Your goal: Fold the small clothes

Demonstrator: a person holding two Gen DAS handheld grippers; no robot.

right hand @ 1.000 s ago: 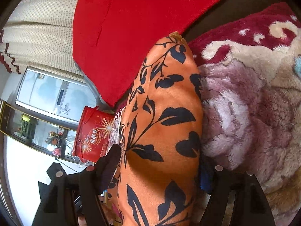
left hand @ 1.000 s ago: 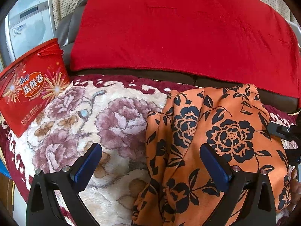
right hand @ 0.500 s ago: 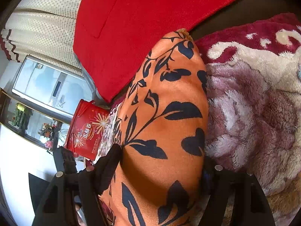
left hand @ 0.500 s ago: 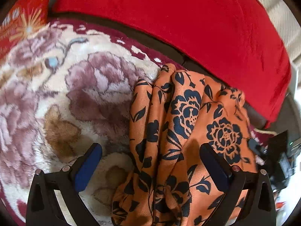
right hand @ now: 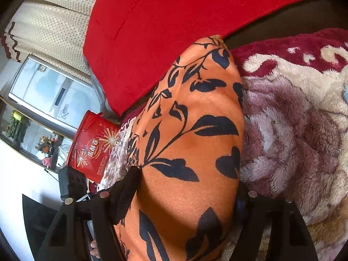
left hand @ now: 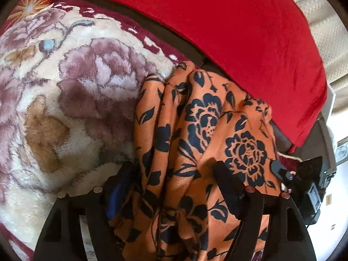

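An orange garment with dark blue flowers [left hand: 206,134] lies bunched on a plush floral blanket [left hand: 82,91]. My left gripper [left hand: 174,187] straddles its near end. The jaws are closing, gathered folds fill the gap between them, and both pads touch the cloth. From the right wrist view the same orange garment [right hand: 191,130] bulges between the fingers of my right gripper [right hand: 184,193], which is shut on that wide bundle. Part of the right gripper [left hand: 304,174] shows at the garment's far side in the left wrist view.
A red cover [left hand: 217,26] drapes the dark sofa back behind the blanket. A red gift tin [right hand: 93,148] stands at the blanket's end. Behind them are a dotted cream curtain [right hand: 54,26] and a white appliance [right hand: 50,91].
The left gripper tilted down and rolled, closed in on the garment's near end, and its jaws narrowed around the cloth, bunching it. The right gripper kept its hold with little movement.
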